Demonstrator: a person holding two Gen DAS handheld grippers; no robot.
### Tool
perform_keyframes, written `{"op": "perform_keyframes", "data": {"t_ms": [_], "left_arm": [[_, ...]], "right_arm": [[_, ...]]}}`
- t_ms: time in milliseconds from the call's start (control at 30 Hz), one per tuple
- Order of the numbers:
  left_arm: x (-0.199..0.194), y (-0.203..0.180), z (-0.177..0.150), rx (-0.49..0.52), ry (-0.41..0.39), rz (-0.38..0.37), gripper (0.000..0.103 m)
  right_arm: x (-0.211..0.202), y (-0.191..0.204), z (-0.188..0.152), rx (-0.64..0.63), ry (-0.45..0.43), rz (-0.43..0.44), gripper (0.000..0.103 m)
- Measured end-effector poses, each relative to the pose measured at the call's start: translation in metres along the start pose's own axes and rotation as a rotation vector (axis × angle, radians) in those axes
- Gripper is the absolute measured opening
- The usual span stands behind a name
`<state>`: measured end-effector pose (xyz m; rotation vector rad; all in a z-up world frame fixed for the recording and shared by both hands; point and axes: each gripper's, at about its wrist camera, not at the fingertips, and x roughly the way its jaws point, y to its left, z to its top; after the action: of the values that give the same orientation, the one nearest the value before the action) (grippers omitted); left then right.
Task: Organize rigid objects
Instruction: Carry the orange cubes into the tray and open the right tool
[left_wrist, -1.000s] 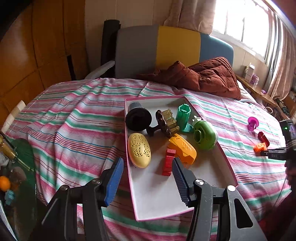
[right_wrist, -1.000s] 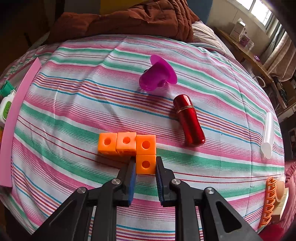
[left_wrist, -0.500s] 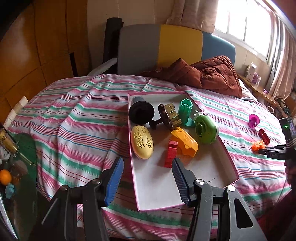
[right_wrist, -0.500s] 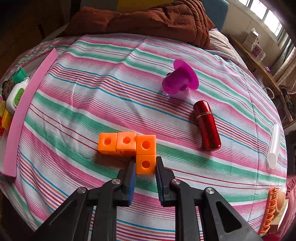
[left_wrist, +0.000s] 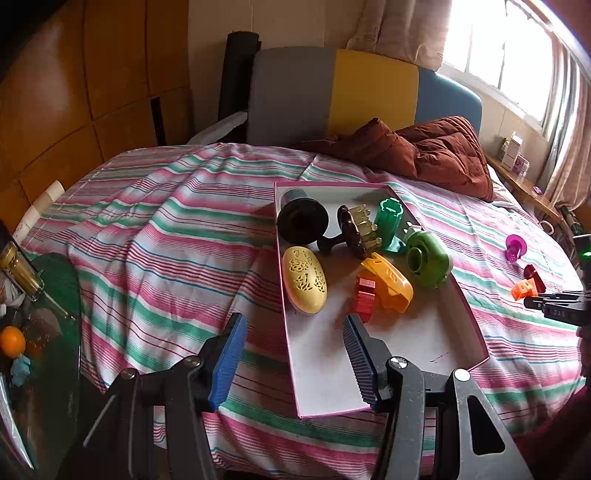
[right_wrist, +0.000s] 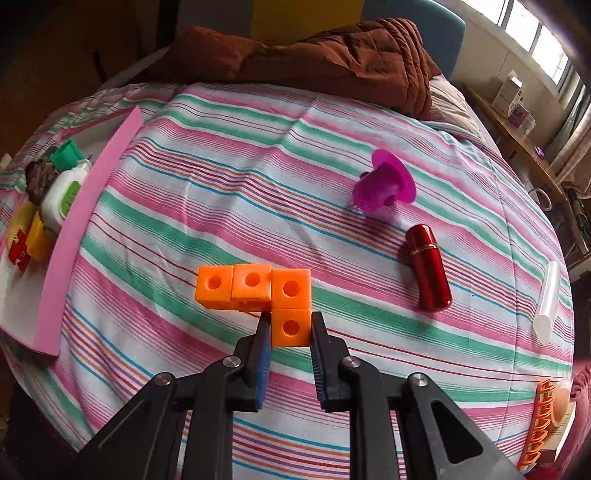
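Our right claw (right_wrist: 288, 328) stays clamped on the orange block piece (right_wrist: 271, 291), now lifting off the bed toward the tray (right_wrist: 74, 221) at frame left; our left claw (left_wrist: 293, 356) hangs half-open, empty.

Left wrist view: oblique, mid-range over the bed (left_wrist: 166, 229); right wrist view: steeper, nearer (shared: pink-rimmed tray (right_wrist: 70, 229), striped bedcover).

we see a bed (left_wrist: 155, 236) under a pink, green and white striped sheet, a brown quilt (left_wrist: 436, 155) bunched by a grey, yellow and blue headboard (left_wrist: 332, 92). wood panels (left_wrist: 74, 92) line the left wall; daylight pours through a curtained window (left_wrist: 491, 48).
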<state>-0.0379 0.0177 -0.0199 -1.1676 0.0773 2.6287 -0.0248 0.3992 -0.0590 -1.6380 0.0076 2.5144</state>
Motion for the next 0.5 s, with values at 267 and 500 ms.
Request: {"op": "perform_keyframes", "data": {"t_ms": [267, 500], "left_arm": [[0.0, 0.009, -0.004, -0.025, 0.001, 0.007, 0.055], [0.0, 0.012, -0.004, -0.034, 0.0, 0.01, 0.055]], "right_arm": [[-0.051, 0.074, 0.014, -0.132, -0.126, 0.126, 0.018], [-0.067, 0.163, 0.02, -0.316, -0.159, 0.236, 0.018]]}}
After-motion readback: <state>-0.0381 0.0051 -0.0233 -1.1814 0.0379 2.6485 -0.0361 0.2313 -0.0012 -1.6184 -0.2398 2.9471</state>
